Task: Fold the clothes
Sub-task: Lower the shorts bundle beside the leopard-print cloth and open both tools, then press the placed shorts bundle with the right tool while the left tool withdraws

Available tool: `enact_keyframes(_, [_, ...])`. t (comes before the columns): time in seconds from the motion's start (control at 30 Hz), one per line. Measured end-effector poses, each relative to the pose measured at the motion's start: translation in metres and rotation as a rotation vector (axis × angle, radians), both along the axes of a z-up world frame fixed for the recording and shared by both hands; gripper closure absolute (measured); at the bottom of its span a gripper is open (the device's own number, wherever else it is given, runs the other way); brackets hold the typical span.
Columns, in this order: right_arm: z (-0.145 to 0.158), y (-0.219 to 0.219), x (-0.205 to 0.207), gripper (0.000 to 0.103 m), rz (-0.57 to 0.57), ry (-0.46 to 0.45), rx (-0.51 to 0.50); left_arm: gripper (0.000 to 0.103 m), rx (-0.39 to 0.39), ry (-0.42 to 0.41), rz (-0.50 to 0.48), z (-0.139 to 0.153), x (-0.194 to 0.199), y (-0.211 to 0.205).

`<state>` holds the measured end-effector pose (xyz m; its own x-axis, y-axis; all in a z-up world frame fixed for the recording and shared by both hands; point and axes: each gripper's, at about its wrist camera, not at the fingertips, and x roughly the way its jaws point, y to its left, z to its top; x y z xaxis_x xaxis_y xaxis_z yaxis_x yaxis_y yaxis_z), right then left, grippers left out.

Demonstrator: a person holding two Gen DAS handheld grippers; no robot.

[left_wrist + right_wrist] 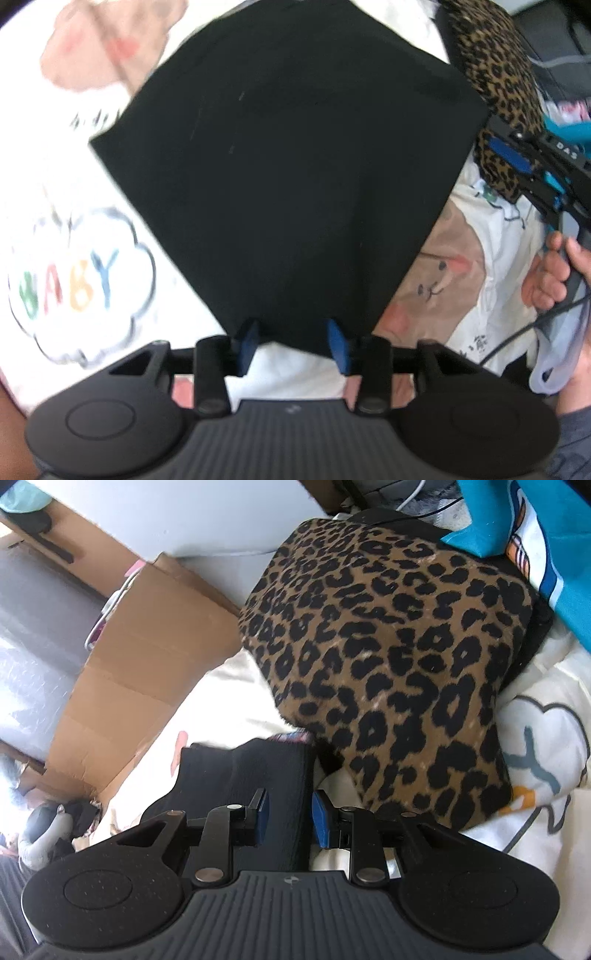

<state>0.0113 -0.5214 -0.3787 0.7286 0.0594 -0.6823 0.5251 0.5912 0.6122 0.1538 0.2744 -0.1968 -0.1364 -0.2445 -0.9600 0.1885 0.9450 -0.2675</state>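
A folded black garment point(288, 177) lies flat on a white printed sheet point(74, 184). In the left wrist view my left gripper point(293, 341) points down at its near corner. The blue pads stand apart on either side of that corner and press on nothing. In the right wrist view my right gripper point(290, 816) hovers over a black fold of cloth point(243, 771). Its pads are apart too, with the cloth lying between and under them. A leopard-print garment point(388, 664) is heaped just beyond it.
The sheet carries a "BABY" cloud print point(77, 284) and bear pictures point(439, 273). A hand point(550, 273) holds the other gripper's handle at the right edge. A cardboard box point(140, 657) stands beside the bed on the left. Teal fabric point(517, 535) lies behind the leopard-print heap.
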Motion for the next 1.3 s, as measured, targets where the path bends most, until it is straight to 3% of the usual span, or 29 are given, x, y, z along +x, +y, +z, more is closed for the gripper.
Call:
enact_keyframes(0.17, [0.001, 0.008, -0.007, 0.074, -0.008, 0.018, 0.0, 0.051, 0.047, -0.052, -0.097, 0.015, 0.032, -0.009])
enact_keyframes(0.23, [0.001, 0.011, -0.008, 0.064, -0.003, 0.025, 0.006, 0.047, 0.056, -0.074, -0.126, 0.023, 0.047, -0.011])
enact_keyframes(0.37, [0.005, 0.014, -0.011, 0.063, 0.015, 0.033, -0.011, 0.042, 0.081, -0.136, -0.189, 0.035, 0.072, -0.019])
enact_keyframes(0.63, [0.002, 0.027, -0.012, 0.058, 0.043, 0.066, -0.006, 0.041, 0.082, -0.188, -0.25, 0.04, 0.096, -0.024])
enact_keyframes(0.93, [-0.01, 0.046, -0.013, 0.058, 0.045, 0.103, 0.029, 0.041, 0.022, -0.2, -0.256, 0.029, 0.129, -0.014])
enact_keyframes(1.03, [-0.012, 0.053, -0.013, 0.058, 0.061, 0.12, 0.022, 0.041, 0.032, -0.245, -0.35, 0.028, 0.139, -0.018])
enact_keyframes(1.17, [-0.016, 0.062, -0.013, 0.058, 0.091, 0.148, 0.004, 0.041, -0.008, -0.273, -0.345, 0.021, 0.162, -0.013])
enact_keyframes(1.3, [-0.019, 0.06, -0.016, 0.058, 0.038, 0.142, 0.025, 0.04, -0.075, -0.302, -0.358, 0.014, 0.185, -0.016])
